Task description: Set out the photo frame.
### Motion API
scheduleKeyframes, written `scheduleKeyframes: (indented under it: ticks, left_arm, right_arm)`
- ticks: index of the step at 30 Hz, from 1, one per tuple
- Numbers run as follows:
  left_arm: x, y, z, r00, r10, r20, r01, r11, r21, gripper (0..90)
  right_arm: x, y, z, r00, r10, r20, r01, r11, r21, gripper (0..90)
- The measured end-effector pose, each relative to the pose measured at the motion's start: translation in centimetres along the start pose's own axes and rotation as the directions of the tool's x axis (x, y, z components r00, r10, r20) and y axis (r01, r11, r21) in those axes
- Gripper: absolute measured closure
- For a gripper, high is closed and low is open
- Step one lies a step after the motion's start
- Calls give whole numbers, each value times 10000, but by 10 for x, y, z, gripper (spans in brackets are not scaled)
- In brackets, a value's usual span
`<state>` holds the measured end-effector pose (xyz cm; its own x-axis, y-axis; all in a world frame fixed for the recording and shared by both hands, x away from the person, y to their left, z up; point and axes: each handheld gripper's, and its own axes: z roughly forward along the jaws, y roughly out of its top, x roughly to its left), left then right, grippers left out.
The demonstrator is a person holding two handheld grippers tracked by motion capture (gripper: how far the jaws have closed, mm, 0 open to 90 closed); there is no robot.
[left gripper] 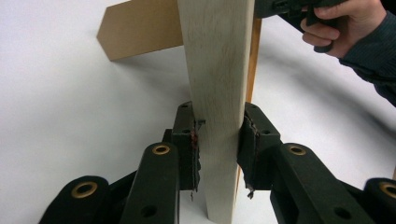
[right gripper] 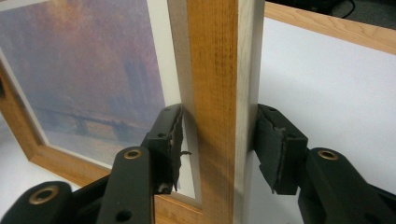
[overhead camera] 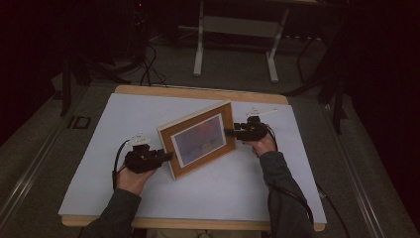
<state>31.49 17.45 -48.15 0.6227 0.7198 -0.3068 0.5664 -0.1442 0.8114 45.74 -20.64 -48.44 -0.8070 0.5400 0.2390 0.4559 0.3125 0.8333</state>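
Picture frame (overhead camera: 200,139) stands upright, left hand-held gripper (left gripper: 218,140) pinching its edge; right hand-held gripper (right gripper: 218,140) straddles the opposite edge, apparently not clamped yet.

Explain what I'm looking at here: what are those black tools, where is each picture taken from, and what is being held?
A person sits at a table and holds a hand-operated claw in each hand. The high view looks down on the white table top. The other two pictures come from cameras riding on each claw, looking along its black jaws. Between the hands stands a wooden picture frame with a hazy painted river scene, propped on its brown back stand. The left claw is clamped on one side edge of the frame. The right claw straddles the opposite edge; one pad looks pressed against it, the other seems a hair off.
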Motion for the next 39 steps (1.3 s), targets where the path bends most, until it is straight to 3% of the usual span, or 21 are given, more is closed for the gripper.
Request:
scheduleKeyframes:
  ticks: [14, 27, 39]
  left_arm:
    - [7, 6, 4, 10000, -12, -62, 13, 10000, 88, 721]
    - [11, 9, 7, 9999, 130, 107, -131, 9998, 143, 716]
    - [17, 13, 10, 9996, 1, 296, -6, 9999, 155, 709]
  right_arm:
    - [2, -6, -9, 9998, -11, 217, 11, 10000, -18, 583]
    - [4, -10, -14, 9994, 87, 349, -85, 9999, -74, 600]
    - [7, -15, -19, 9986, 165, 494, -156, 9997, -197, 616]
